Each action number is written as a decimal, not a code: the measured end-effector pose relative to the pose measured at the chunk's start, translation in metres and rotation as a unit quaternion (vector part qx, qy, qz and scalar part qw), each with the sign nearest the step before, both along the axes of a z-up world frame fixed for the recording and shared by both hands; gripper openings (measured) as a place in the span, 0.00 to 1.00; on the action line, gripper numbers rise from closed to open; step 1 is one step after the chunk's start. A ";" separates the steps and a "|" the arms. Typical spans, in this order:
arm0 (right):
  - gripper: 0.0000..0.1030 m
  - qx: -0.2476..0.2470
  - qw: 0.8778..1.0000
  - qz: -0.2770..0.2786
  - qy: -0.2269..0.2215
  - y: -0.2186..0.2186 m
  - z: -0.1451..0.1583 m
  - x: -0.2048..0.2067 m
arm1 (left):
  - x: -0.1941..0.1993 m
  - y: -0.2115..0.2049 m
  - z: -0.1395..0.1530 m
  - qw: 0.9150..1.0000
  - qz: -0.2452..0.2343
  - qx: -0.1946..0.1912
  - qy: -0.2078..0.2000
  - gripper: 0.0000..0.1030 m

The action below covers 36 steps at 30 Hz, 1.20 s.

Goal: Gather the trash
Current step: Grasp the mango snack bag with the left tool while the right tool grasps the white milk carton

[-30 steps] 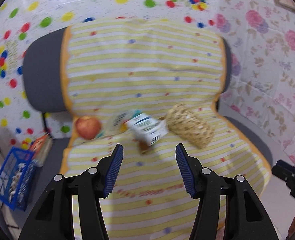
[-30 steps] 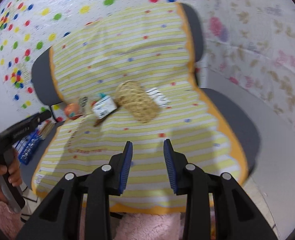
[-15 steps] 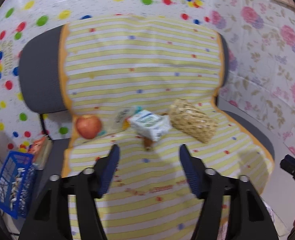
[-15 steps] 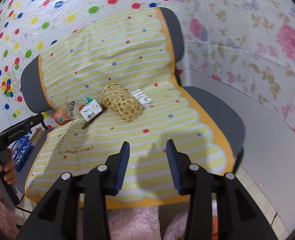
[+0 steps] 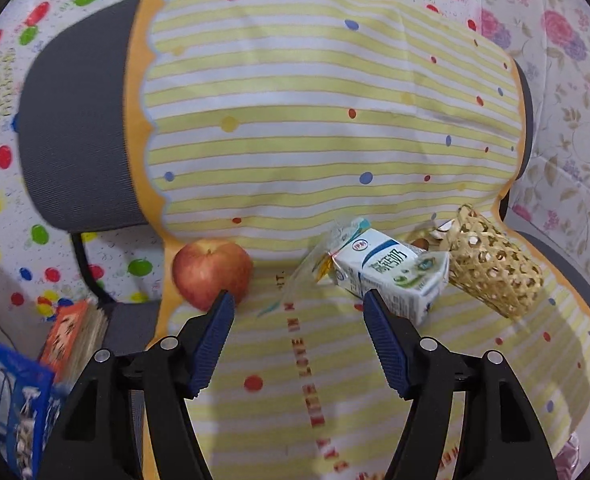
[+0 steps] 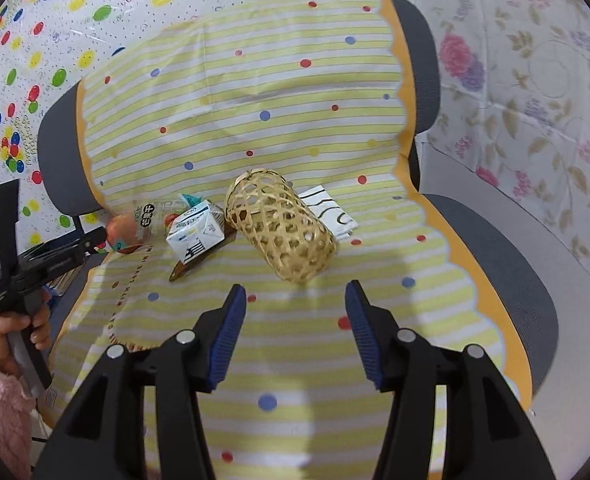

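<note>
A white and blue milk carton (image 5: pixel 391 276) lies on its side on the striped cloth. A clear plastic wrapper (image 5: pixel 319 264) is at its left and a woven basket (image 5: pixel 495 264) lies tipped over at its right. My left gripper (image 5: pixel 297 300) is open just short of the wrapper, with nothing between its fingers. Its right fingertip is in front of the carton. From the right wrist, the basket (image 6: pixel 283 228), carton (image 6: pixel 197 232) and a white printed paper (image 6: pixel 331 212) lie ahead. My right gripper (image 6: pixel 295 290) faces the basket, jaws opening and empty.
A red apple (image 5: pixel 211 272) sits at the cloth's left edge. A brown scrap (image 6: pixel 183 270) lies under the carton. A grey chair (image 5: pixel 75 120) carries the cloth. A blue crate (image 5: pixel 11 408) and an orange book (image 5: pixel 71 336) stand low left. A hand (image 6: pixel 19 328) holds the left gripper.
Both grippers have moved forward and closer to the items on the seat, which now look larger. The right jaws have spread wider, and the left jaws stand a little wider too.
</note>
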State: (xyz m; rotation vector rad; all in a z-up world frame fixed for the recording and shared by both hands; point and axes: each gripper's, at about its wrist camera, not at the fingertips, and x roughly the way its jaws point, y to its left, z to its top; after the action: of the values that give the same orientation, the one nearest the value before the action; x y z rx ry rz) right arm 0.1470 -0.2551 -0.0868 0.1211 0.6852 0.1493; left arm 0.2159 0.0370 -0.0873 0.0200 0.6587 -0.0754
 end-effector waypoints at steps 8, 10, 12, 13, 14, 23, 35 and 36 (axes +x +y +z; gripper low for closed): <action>0.50 0.003 1.000 -0.004 0.015 0.005 -0.011 0.036 | 0.050 -0.008 -0.023 0.998 -0.045 0.037 0.036 0.44; 0.50 0.002 1.000 0.000 0.018 0.008 -0.013 0.039 | 0.058 -0.014 -0.027 0.996 -0.062 0.051 0.043 0.34; 0.50 -0.002 1.000 0.004 0.022 0.011 -0.015 0.039 | 0.060 -0.019 -0.030 0.994 -0.072 0.064 0.049 0.11; 0.50 -0.003 1.000 0.005 0.023 0.012 -0.015 0.038 | 0.058 -0.020 -0.029 0.994 -0.074 0.066 0.049 0.04; 0.50 -0.003 1.000 0.007 0.023 0.013 -0.014 0.036 | 0.051 -0.020 -0.024 0.995 -0.074 0.059 0.042 0.01; 0.55 -0.007 1.000 0.013 0.011 0.018 -0.007 0.014 | -0.047 0.004 0.036 0.998 -0.023 -0.022 -0.051 0.00; 0.76 -0.036 0.996 0.077 0.008 0.065 -0.013 0.039 | -0.064 0.025 0.013 0.997 0.012 -0.073 -0.019 0.00; 0.76 -0.042 0.995 0.089 0.006 0.075 -0.014 0.045 | -0.062 0.026 0.012 0.997 0.014 -0.073 -0.019 0.00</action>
State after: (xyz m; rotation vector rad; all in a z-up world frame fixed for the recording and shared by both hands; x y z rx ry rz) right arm 0.1917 -0.1801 -0.1013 -0.0207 0.7131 0.2899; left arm 0.1539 0.0632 -0.0750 -0.1289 0.6145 -0.0968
